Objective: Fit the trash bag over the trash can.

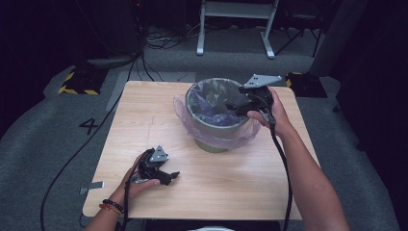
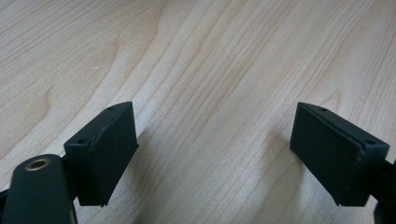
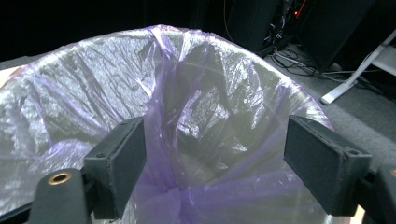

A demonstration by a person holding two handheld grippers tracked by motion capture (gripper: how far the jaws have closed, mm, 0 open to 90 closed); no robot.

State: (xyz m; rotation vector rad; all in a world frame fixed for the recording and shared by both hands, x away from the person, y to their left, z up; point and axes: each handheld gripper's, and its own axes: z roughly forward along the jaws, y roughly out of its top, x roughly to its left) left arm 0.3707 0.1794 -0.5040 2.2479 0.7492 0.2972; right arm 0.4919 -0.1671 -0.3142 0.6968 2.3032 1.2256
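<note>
- The left hand [image 1: 137,180] lies on the table [image 1: 144,120] at about 7 o'clock, near the front edge, with beaded bracelets [image 1: 111,207] on the wrist.
- The left gripper [image 1: 166,177] rests in that hand, low over the wood, pointing toward 3 o'clock; its grey plate [image 1: 159,155] faces up and its cable [image 1: 126,211] runs back along the forearm.
- In the left gripper view the left gripper [image 2: 212,154] has its jaws spread wide, with bare wood grain between the two black pads [image 2: 109,154] and nothing held.
- A strip of grey tape [image 1: 92,186] sticks out from the table's left edge at about 8 o'clock.
- A grey bin [image 1: 216,130] stands on the table at about 12 o'clock, a little right of centre, lined with a thin purple bag [image 1: 185,113] whose top is folded out over the rim and hangs down the outside.
- The right gripper [image 1: 235,105] is held at the bin's rim on its 3 o'clock side, pointing into the bin toward 9 o'clock.
- The right hand [image 1: 272,113] grips it from the right, and its cable [image 1: 284,163] trails down along the forearm to the front edge.
- In the right gripper view the right gripper [image 3: 215,158] is wide open; the bag [image 3: 187,116] shows crinkled between and beyond the jaws, and a fold of it runs close past the left pad [image 3: 126,163], but I cannot tell whether it touches.
</note>
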